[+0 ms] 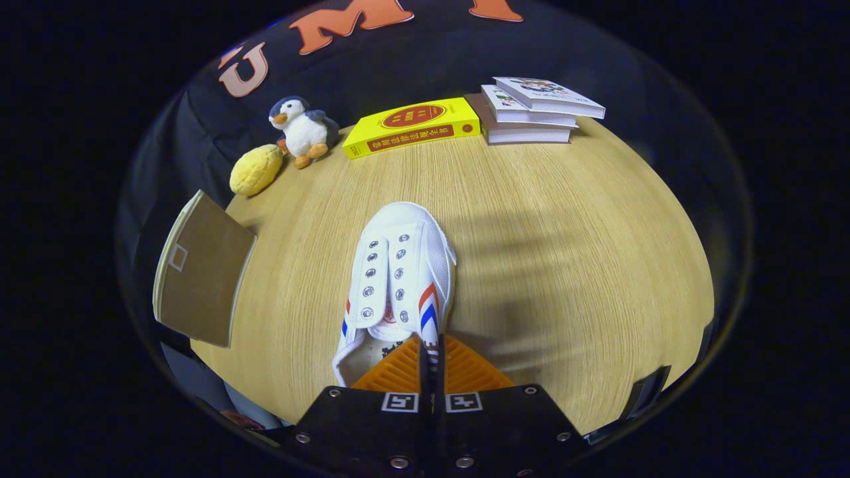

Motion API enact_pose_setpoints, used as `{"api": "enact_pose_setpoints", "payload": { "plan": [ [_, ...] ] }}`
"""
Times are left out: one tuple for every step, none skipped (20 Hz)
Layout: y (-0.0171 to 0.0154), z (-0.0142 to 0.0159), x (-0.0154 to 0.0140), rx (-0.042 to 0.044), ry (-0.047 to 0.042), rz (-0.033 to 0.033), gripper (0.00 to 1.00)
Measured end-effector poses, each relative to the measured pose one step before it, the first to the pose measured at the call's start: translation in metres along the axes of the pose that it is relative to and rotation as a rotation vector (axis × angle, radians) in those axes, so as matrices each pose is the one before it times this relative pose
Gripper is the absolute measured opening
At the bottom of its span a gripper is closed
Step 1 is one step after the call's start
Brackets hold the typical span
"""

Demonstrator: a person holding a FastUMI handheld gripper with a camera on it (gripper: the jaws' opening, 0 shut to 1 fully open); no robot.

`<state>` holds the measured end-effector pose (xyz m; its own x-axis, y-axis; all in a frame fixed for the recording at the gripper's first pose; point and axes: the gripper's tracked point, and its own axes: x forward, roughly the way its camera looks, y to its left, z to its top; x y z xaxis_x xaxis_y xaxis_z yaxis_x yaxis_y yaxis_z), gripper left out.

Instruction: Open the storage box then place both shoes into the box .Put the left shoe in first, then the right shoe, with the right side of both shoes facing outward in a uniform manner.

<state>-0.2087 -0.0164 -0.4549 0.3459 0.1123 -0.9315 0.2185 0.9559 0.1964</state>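
Hand-held gripper pinches the white shoe's side wall; ahead, yellow book, book stack, penguin toy.

Gripper fingers pinched tight on the white shoe collar (right side wall), center frame on the wooden table; penguin plush upper left.

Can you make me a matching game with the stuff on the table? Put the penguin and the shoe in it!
Things:
1. toy penguin
2. white shoe
3. yellow book
4. stack of books

Places:
A. pinched at its collar by the closed tool
B. far end of the wooden table, right of the yellow book
C. beside the yellow plush
D. between the penguin and the stack

Pairs: 1-C, 2-A, 3-D, 4-B
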Motion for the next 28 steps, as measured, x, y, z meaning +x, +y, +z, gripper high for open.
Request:
{"api": "enact_pose_setpoints", "payload": {
  "plan": [
    [0.00464,0.00880,-0.00370,0.00969,-0.02413,0.00372,0.00],
    [0.00223,0.00421,-0.00451,0.00348,-0.01510,0.00577,0.00],
    [0.00580,0.00882,-0.00488,0.00584,-0.01542,0.00053,0.00],
    [0.00675,0.00839,-0.00573,-0.00730,-0.01171,0.00524,0.01],
    [0.00735,0.01080,-0.00579,-0.01041,-0.01858,0.00046,0.00],
    [0.00744,0.00992,-0.00635,-0.01743,-0.01286,0.00100,0.00],
    [0.00845,0.00877,-0.00664,-0.01192,-0.00994,0.00166,0.00],
    [0.01156,0.00908,-0.00541,-0.01100,-0.00680,0.00710,0.00],
    [0.01227,0.01026,-0.00664,-0.00756,-0.00975,0.00887,0.00],
    [0.01439,0.00880,-0.00482,-0.00945,-0.00843,0.00985,0.00],
    [0.01488,0.00876,-0.00483,-0.00935,-0.00912,0.01168,0.00],
    [0.01634,0.00682,-0.00334,-0.01034,0.00018,0.01056,0.00],
    [0.01599,0.00623,-0.00321,-0.00886,-0.00038,0.01014,0.00],
    [0.01750,0.00492,-0.00130,-0.00842,0.00516,0.00999,0.00],
    [0.01789,0.00484,-0.00055,-0.00672,0.00280,0.01089,0.00],
    [0.01807,0.00306,0.00051,-0.00505,0.00851,0.01193,0.00],
    [0.01819,0.00365,0.00120,-0.00513,0.00276,0.01393,0.00],
    [0.01712,0.00129,0.00215,-0.00484,0.01015,0.01107,0.01],
    [0.01648,0.00312,0.00229,-0.01101,0.00292,0.00702,0.01],
    [0.01575,0.00128,0.00254,-0.01461,0.00953,0.00164,0.00],
    [0.01584,0.00174,0.00338,-0.01510,0.00918,0.00496,0.01],
    [0.01590,-0.00187,0.00426,-0.00957,0.01646,0.00577,0.01],
    [0.01592,-0.00095,0.00514,-0.00623,0.01251,0.01040,0.01],
    [0.01650,-0.00135,0.00639,-0.00701,0.01759,0.00638,0.01],
    [0.01383,-0.00129,0.00627,-0.01000,0.01551,0.00523,0.00],
    [0.01361,-0.00333,0.00615,-0.00471,0.02083,0.00267,0.01],
    [0.01420,-0.00237,0.00571,-0.00645,0.01706,0.00648,0.01],
    [0.01105,-0.00322,0.00516,-0.00415,0.02243,0.00292,0.01]
  ]
}}
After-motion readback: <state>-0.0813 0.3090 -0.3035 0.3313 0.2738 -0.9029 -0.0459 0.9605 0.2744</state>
